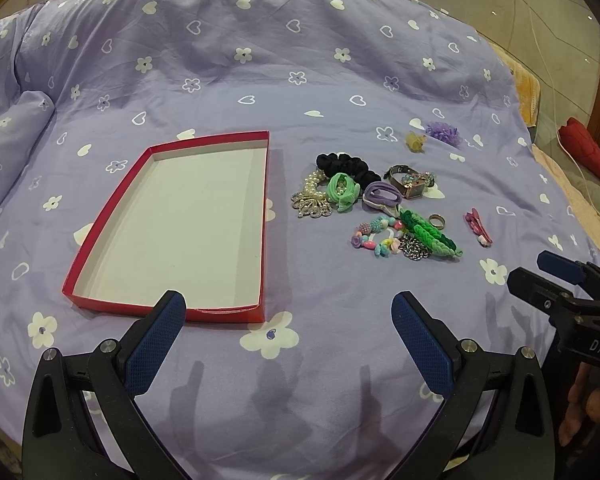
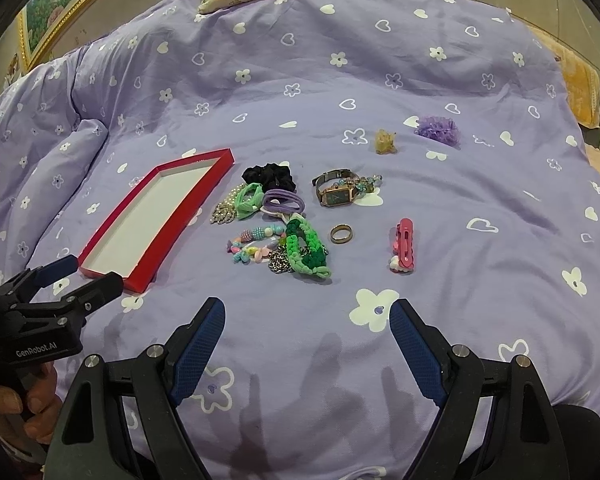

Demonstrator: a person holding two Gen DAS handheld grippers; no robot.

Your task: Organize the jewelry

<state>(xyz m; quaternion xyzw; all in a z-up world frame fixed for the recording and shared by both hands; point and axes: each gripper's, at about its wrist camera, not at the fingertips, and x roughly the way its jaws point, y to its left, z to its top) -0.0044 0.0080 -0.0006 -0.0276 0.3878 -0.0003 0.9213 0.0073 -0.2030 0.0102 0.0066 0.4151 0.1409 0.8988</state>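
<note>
a bed [image 1: 260,60] covered by a lilac quilt with white hearts and flowers carries everything. on its left part lies a shallow red tray [image 1: 112,200] with a white floor, nothing inside it. to the right of the tray, a little apart from its long edge, sits a loose heap of jewelry and hair things: a black scrunchie [image 2: 269,175] at the far side, a pearl bracelet with a sparkly brooch [image 1: 311,199] nearest the tray, a light green hair tie [image 2: 247,201] touching it, a lilac hair tie [image 2: 283,201], a string of coloured beads [image 2: 252,245], a braided green band [image 2: 306,251] lying partly over a metal chain [image 2: 280,264]. just beside the heap rest a wristwatch [image 2: 334,196] with a rectangular face and a plain ring [image 2: 341,234]. a pink hair clip [image 2: 403,245] lies apart to the right. farther back, a small yellowish piece [image 2: 385,142] and a purple frilly flower [image 2: 438,128] sit near each other.

the left gripper [image 1: 288,312] hangs over the near edge of the tray, fingers [image 1: 156,344] spread wide and holding nothing. the right gripper [image 2: 308,320] hangs over bare quilt in front of the heap, fingers [image 2: 416,356] also wide apart and empty. a hand [image 2: 24,404] shows at the left gripper's handle.
</note>
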